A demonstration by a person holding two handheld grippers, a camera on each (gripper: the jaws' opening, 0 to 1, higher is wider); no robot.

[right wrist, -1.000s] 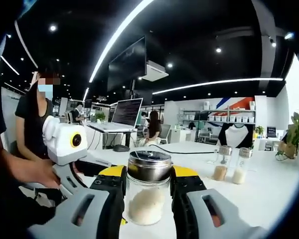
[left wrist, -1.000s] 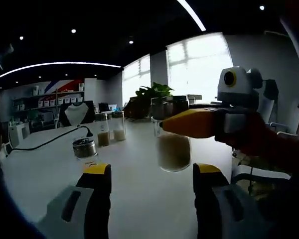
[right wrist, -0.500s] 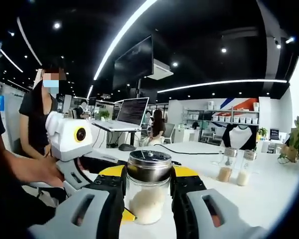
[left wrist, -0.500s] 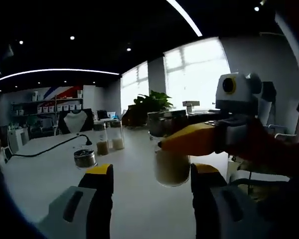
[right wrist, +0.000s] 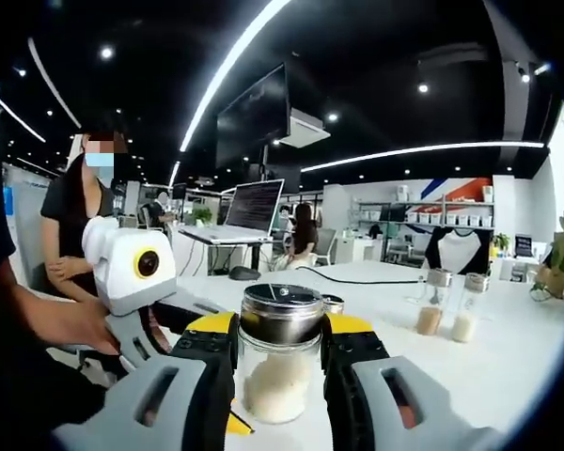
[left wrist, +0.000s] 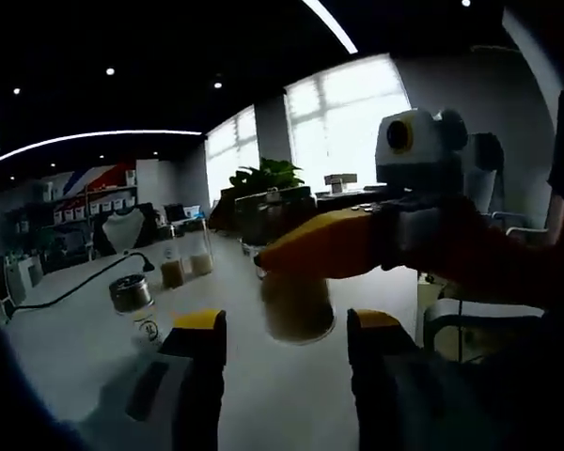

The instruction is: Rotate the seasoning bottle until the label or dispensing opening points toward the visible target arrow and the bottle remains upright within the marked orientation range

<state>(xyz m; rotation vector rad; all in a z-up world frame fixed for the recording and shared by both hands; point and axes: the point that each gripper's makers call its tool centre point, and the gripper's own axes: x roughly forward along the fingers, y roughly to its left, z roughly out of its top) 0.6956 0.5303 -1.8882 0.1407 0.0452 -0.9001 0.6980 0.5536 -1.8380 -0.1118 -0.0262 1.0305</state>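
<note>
A glass seasoning bottle (right wrist: 280, 376) with a metal lid and pale grains stands upright between my right gripper's (right wrist: 279, 343) yellow-tipped jaws, which are shut on it. In the left gripper view the same bottle (left wrist: 297, 310) hangs just ahead of my left gripper (left wrist: 288, 327), whose jaws are open and apart from the glass. The right gripper (left wrist: 284, 268) reaches in from the right, one yellow finger (left wrist: 324, 246) lying across the bottle. I cannot tell whether the bottle rests on the white table (left wrist: 85, 348). No arrow or label is visible.
A small metal-lidded jar (left wrist: 132, 293) and two tall shakers (left wrist: 174, 269) stand further back on the table, with a black cable and a plant (left wrist: 263, 178) behind. In the right gripper view the shakers (right wrist: 430, 305) are at the right, a laptop (right wrist: 249, 211) and a standing person (right wrist: 75, 225) at the left.
The left gripper view has swung, so the bottle and the right gripper now sit further left and closer to my left jaws. The right gripper's hold on the bottle is unchanged.
</note>
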